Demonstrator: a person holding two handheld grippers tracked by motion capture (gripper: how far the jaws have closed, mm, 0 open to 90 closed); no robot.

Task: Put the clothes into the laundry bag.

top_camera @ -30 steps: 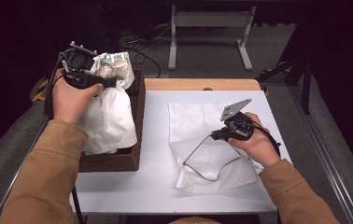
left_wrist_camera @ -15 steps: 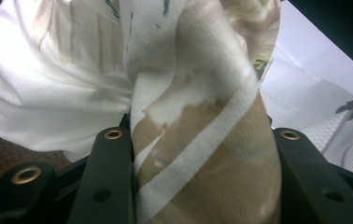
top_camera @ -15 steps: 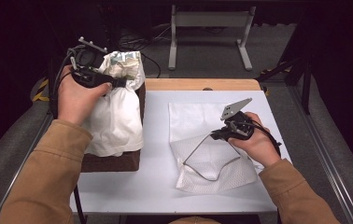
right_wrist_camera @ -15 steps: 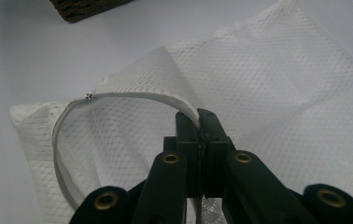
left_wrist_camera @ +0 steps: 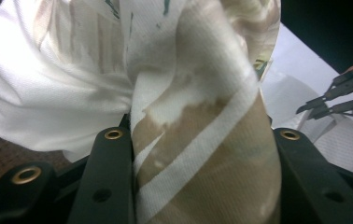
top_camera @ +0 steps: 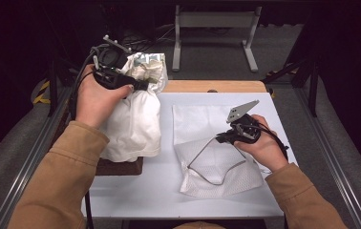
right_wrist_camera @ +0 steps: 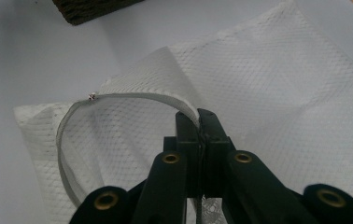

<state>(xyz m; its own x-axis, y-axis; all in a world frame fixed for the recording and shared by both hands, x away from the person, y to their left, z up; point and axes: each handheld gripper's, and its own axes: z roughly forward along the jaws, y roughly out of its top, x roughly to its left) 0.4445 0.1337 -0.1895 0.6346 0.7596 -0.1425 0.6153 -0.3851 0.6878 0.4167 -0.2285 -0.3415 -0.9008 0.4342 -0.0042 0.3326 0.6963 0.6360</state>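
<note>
— What are you doing with that bundle?

— My left tongs are clamped on a white garment with a tan camouflage print. It hangs from the jaws above the brown woven basket at the left edge of the table. In the left gripper view the cloth is bunched thick between my two jaws.

— And the other hand?

— My right tongs are pressed together on the grey zipper rim of the white mesh laundry bag, which lies flat on the table. In the right gripper view the jaws pinch that rim and lift it, so the mouth stands open in a loop.

— How do you get the shirt in cleanly?

— I judge the trick is to keep the rim lifted high and taut, so the opening doesn't sag shut. Then I'd bring the garment across low, lead with its hanging bottom end, and feed that into the mouth first rather than dropping the whole wad on top.

— How far off is it?

— The garment is well apart from the bag, off to its left, with bare table between. The bag's mouth faces that side.
</note>
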